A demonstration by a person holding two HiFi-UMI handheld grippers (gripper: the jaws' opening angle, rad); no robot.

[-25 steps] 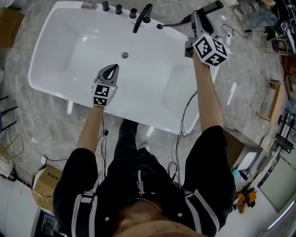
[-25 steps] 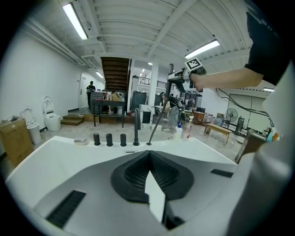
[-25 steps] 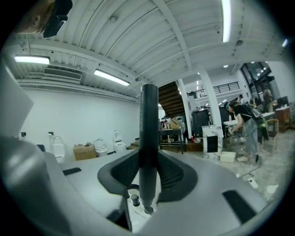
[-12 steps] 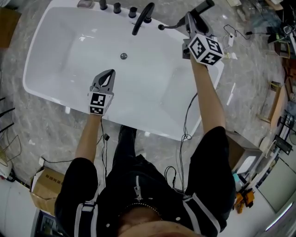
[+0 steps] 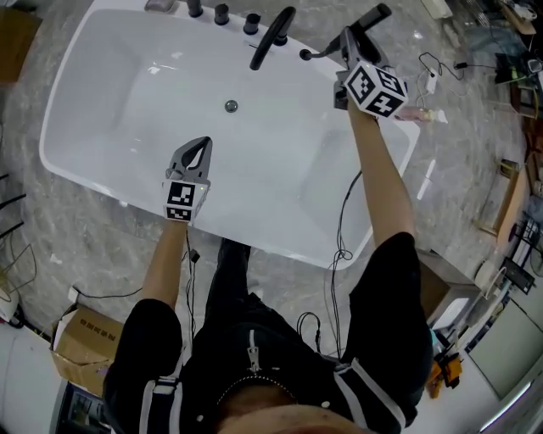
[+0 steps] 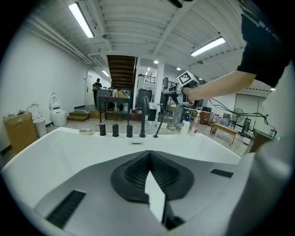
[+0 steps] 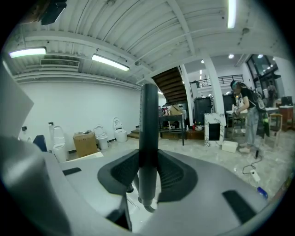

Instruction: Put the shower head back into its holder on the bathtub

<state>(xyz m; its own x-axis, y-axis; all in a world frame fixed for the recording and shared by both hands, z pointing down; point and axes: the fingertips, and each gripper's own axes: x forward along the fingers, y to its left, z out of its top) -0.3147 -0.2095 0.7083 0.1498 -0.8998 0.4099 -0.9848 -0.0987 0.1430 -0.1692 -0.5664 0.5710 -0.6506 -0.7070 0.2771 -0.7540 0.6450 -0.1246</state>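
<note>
A white bathtub (image 5: 102, 169) fills the head view. Above its far right rim my right gripper (image 5: 348, 38) is shut on the black shower head (image 5: 373, 15). From there the hose (image 5: 321, 48) runs down to a small black fitting (image 5: 304, 55) on the rim. In the right gripper view the handle (image 7: 148, 115) stands upright between the pads of that gripper (image 7: 148, 161). My left gripper (image 5: 201, 146) hovers over the tub's near side, shut and empty. Its jaws (image 6: 148, 156) point across the basin at the black faucet (image 6: 144, 117).
A black faucet spout (image 5: 270, 38) and several black knobs (image 5: 222, 13) line the far rim. The drain (image 5: 231, 106) sits mid-basin. Bottles (image 6: 186, 124) stand at the right end. A cardboard box (image 5: 72, 339) and cables lie on the marble floor. A person (image 7: 246, 115) stands far off.
My right gripper has come down toward the far rim with the shower head in it. The left gripper has sunk a little over the basin, still shut.
</note>
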